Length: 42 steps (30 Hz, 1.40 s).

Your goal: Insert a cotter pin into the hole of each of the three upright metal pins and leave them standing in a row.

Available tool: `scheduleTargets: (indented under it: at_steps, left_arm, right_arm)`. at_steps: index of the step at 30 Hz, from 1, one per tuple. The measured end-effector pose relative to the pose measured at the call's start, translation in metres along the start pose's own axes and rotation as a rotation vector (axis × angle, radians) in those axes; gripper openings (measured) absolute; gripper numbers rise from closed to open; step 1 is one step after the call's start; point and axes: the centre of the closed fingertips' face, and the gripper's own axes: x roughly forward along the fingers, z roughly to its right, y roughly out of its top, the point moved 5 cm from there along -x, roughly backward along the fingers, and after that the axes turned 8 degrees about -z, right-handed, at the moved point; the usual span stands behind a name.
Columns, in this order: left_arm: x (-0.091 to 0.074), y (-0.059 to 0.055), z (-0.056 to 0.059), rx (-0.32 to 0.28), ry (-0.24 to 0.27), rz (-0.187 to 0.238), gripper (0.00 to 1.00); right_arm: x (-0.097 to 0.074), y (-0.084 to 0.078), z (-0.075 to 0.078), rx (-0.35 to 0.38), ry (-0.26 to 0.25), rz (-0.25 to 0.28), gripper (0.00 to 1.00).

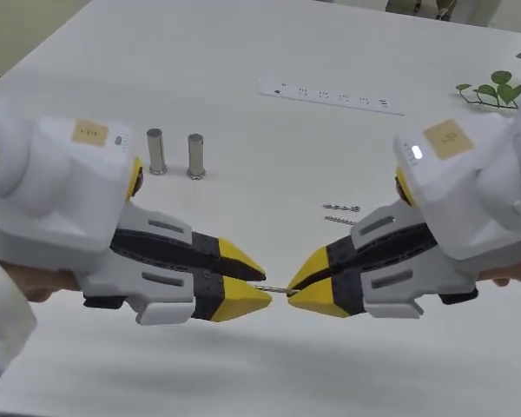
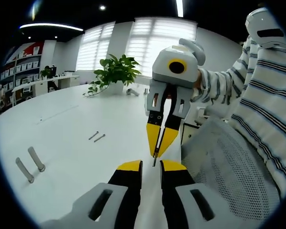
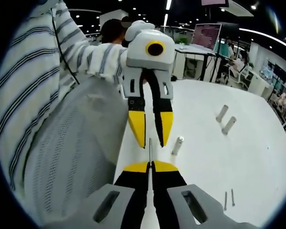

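Note:
My right gripper (image 3: 151, 165) is shut on a thin cotter pin (image 3: 150, 151), which sticks out forward from its tips. My left gripper (image 2: 152, 166) faces it tip to tip with its jaws open. The cotter pin (image 1: 279, 288) reaches into the gap between those jaws. Both grippers hover low over the white table, left gripper (image 1: 267, 287) and right gripper (image 1: 293, 292) almost touching. Two upright metal pins (image 1: 155, 150) (image 1: 195, 155) stand side by side at the back left. A third metal pin (image 3: 177, 145) is on the table just beyond the left gripper's tips.
Two loose cotter pins (image 1: 340, 214) lie on the table behind the right gripper. A white power strip (image 1: 330, 94) lies farther back and a plant sprig (image 1: 497, 89) sits at the far right. A mesh chair back (image 2: 229, 176) and a person's striped sleeve are near the table edge.

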Motion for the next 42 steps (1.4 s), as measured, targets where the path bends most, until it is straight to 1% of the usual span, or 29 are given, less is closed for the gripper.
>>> scheduleTargets:
  at_steps: [1, 3, 6, 8, 10, 13, 15, 16, 18, 20, 23, 28, 31, 35, 38, 39, 40, 42]
  left_arm:
    - [-0.001, 0.000, -0.001, 0.002, 0.010, 0.015, 0.18]
    - [-0.004, 0.000, -0.003, 0.005, 0.033, 0.030, 0.26]
    - [-0.007, -0.001, -0.007, 0.020, 0.060, 0.043, 0.31]
    - [-0.010, -0.002, -0.009, 0.020, 0.079, 0.050, 0.32]
    - [-0.013, -0.004, -0.013, 0.004, 0.100, 0.051, 0.32]
    - [-0.018, -0.004, -0.017, -0.009, 0.127, 0.073, 0.32]
    - [-0.021, -0.005, -0.022, -0.024, 0.156, 0.086, 0.32]
    - [-0.023, -0.005, -0.027, -0.037, 0.181, 0.093, 0.32]
    - [-0.026, -0.006, -0.032, -0.047, 0.214, 0.105, 0.34]
    - [-0.028, -0.008, -0.036, -0.059, 0.237, 0.109, 0.36]
    - [-0.029, -0.013, -0.037, -0.064, 0.248, 0.096, 0.41]
    - [-0.029, -0.019, -0.040, -0.085, 0.270, 0.091, 0.42]
    - [-0.028, -0.022, -0.046, -0.109, 0.307, 0.091, 0.43]
    - [-0.024, -0.025, -0.047, -0.112, 0.311, 0.077, 0.44]
    - [-0.022, -0.027, -0.050, -0.118, 0.320, 0.065, 0.45]
    - [-0.021, -0.028, -0.051, -0.122, 0.328, 0.063, 0.45]
    - [-0.020, -0.029, -0.053, -0.126, 0.348, 0.060, 0.45]
    - [-0.018, -0.031, -0.057, -0.132, 0.363, 0.057, 0.45]
  right_arm:
    - [0.000, 0.000, 0.000, 0.003, -0.002, 0.001, 0.03]
    - [-0.001, -0.001, 0.002, 0.008, -0.010, 0.001, 0.03]
    - [-0.001, -0.001, 0.005, 0.019, -0.021, 0.002, 0.03]
    - [-0.001, -0.002, 0.007, 0.036, -0.028, 0.002, 0.03]
    - [0.000, -0.001, 0.008, 0.055, -0.036, 0.000, 0.03]
    - [0.000, -0.002, 0.013, 0.092, -0.049, -0.003, 0.03]
    - [0.001, -0.004, 0.014, 0.101, -0.055, -0.008, 0.03]
    - [0.001, -0.004, 0.015, 0.107, -0.057, -0.012, 0.03]
    - [0.003, -0.005, 0.016, 0.118, -0.058, -0.020, 0.03]
    - [0.004, -0.006, 0.016, 0.135, -0.055, -0.022, 0.03]
    - [0.006, -0.007, 0.016, 0.146, -0.049, -0.032, 0.03]
    - [0.009, -0.010, 0.017, 0.157, -0.048, -0.040, 0.03]
    - [0.011, -0.011, 0.017, 0.173, -0.047, -0.042, 0.03]
    - [0.013, -0.015, 0.016, 0.192, -0.043, -0.054, 0.03]
    - [0.015, -0.018, 0.015, 0.201, -0.040, -0.064, 0.03]
    - [0.015, -0.018, 0.015, 0.203, -0.040, -0.066, 0.03]
    - [0.016, -0.018, 0.015, 0.205, -0.039, -0.068, 0.03]
    - [0.016, -0.018, 0.015, 0.207, -0.039, -0.071, 0.03]
